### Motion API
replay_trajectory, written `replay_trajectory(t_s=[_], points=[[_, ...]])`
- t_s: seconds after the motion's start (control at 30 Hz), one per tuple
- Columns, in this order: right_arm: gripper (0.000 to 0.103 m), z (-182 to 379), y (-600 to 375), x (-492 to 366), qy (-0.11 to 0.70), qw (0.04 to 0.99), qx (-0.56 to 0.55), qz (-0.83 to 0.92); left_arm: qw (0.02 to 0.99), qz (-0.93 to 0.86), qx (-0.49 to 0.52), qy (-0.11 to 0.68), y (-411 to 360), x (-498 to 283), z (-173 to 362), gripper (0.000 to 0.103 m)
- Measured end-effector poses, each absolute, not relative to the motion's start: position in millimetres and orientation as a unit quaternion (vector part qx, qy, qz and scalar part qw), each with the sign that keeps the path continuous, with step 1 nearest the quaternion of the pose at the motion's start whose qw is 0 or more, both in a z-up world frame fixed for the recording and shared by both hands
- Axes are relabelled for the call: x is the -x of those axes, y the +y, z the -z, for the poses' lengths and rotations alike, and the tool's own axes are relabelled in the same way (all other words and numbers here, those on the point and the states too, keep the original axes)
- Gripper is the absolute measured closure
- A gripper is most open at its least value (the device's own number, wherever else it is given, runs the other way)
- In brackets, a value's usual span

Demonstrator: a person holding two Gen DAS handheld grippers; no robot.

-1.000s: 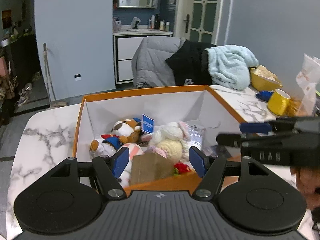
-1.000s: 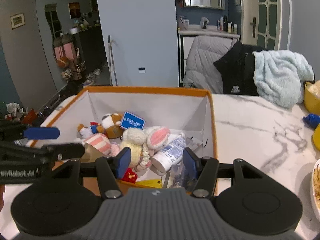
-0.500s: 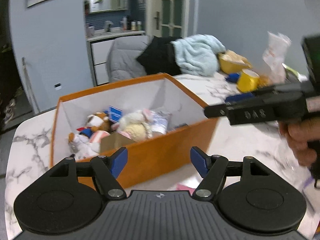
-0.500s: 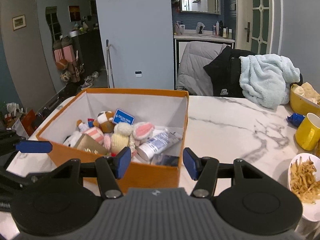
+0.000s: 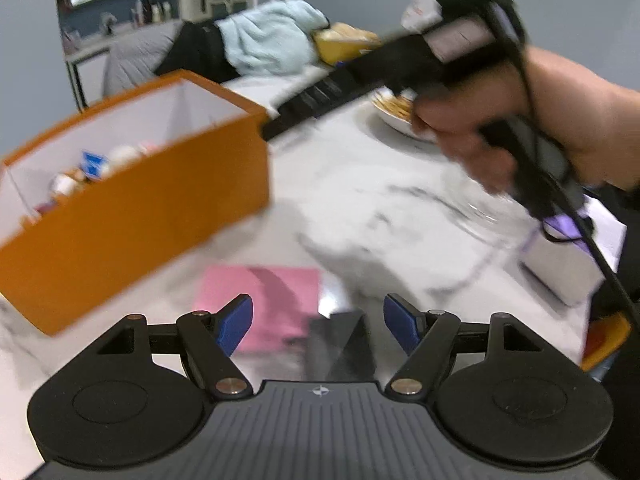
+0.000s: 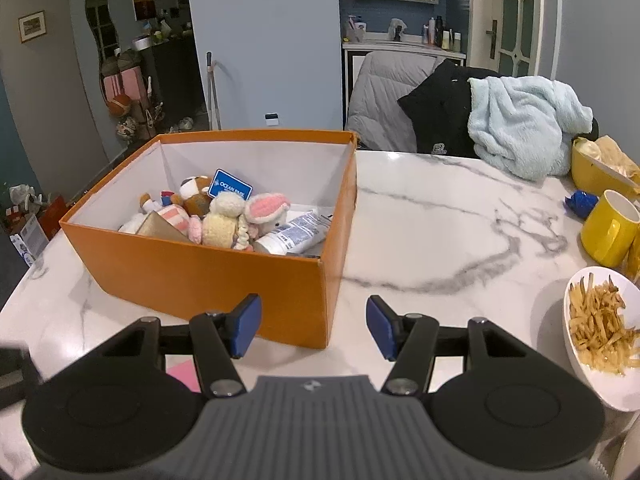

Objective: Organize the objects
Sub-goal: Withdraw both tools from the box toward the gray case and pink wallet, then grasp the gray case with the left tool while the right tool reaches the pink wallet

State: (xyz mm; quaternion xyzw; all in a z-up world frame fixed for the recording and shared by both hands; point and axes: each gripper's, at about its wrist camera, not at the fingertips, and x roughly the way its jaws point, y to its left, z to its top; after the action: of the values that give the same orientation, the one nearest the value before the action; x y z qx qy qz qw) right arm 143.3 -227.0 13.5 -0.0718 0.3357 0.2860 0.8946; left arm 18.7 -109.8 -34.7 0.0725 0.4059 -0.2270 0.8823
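Two wrist fisheyes, both low over the marble table (image 6: pixel 440 240)

The left wrist view looks forward and down past its own blue-tipped fingers (image 5: pixel 234 322), close to the tabletop, blurred, with the orange box (image 5: pixel 132 216) at its left and the right hand (image 5: pixel 520 120) crossing from its right; the right wrist view sits further back, level and sharp, facing the orange box (image 6: pixel 224 276) head-on; both share the box, the pink sheet (image 5: pixel 260 296) and the bowl of fries (image 6: pixel 600 320).

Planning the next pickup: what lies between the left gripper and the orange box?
In the left wrist view, a pink sheet lies flat on the marble table, between the left gripper and the orange box.
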Motion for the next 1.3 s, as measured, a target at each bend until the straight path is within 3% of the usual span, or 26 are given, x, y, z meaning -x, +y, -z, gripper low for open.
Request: replay_trajectory(t_s=[0.13,0.3,0.37,1.3], points=[[0.042,-13,-224,-143,0.337,0.893,0.071,-0.289,0.866,0.229,-0.098,0.433,-121,-14,51,0.019],[0.042,-7,-212,-138,0.346,0.884,0.090,-0.300,0.855,0.219,-0.103,0.458,-120,-17,68,0.057],[0.042,-4,-206,-135,0.348,0.881,0.100,-0.306,0.856,0.215,-0.099,0.459,-116,-17,69,0.062],[0.031,52,-152,-96,0.403,0.807,0.209,-0.378,0.878,0.047,-0.066,0.472,5,-51,70,0.063]])
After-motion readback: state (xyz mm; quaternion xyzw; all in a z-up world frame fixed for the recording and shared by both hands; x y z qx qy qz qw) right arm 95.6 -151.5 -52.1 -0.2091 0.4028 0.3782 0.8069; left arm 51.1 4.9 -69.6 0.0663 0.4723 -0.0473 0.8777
